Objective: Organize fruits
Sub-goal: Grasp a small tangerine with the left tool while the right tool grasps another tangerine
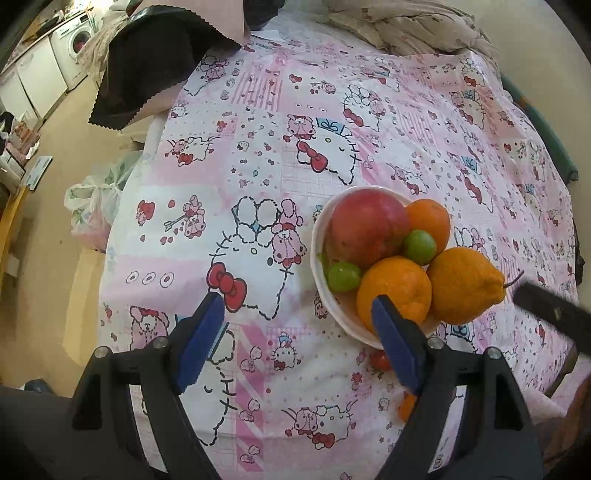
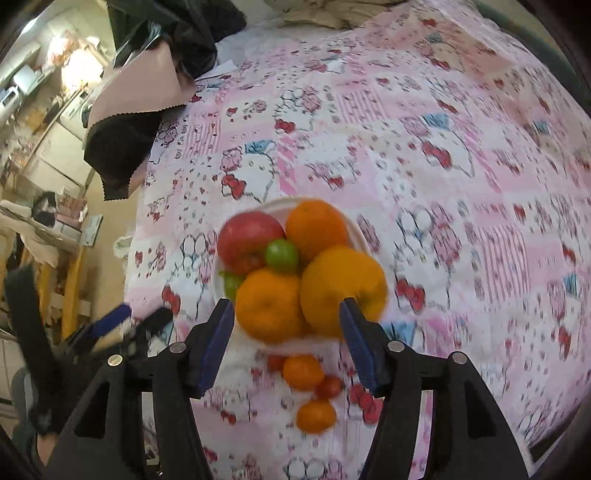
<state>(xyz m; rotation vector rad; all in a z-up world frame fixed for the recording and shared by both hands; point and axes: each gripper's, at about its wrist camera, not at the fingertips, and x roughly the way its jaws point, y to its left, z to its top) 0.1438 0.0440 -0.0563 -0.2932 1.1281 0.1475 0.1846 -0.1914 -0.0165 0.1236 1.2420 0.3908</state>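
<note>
A white bowl (image 1: pixel 317 236) on the pink cartoon-print cloth holds a big red fruit (image 1: pixel 367 225), two oranges (image 1: pixel 395 291), two small green fruits (image 1: pixel 419 246) and a pear-shaped orange citrus (image 1: pixel 463 286) leaning on its right rim. My left gripper (image 1: pixel 297 308) stands open over the cloth just left of the bowl, with nothing between its fingers. In the right wrist view my right gripper (image 2: pixel 286 308) hangs open above the bowl (image 2: pixel 277 206), its fingers apart from the fruit. Loose on the cloth in front of the bowl lie two small oranges (image 2: pixel 303 371) and cherry tomatoes (image 2: pixel 328 386).
A black and pink cloth (image 1: pixel 147 70) hangs off the table's far left corner; crumpled beige fabric (image 1: pixel 406 26) lies at the back. The table drops off to the floor on the left, where a plastic bag (image 1: pixel 92 206) sits. A dark finger of the right gripper (image 1: pixel 554 317) shows at the right.
</note>
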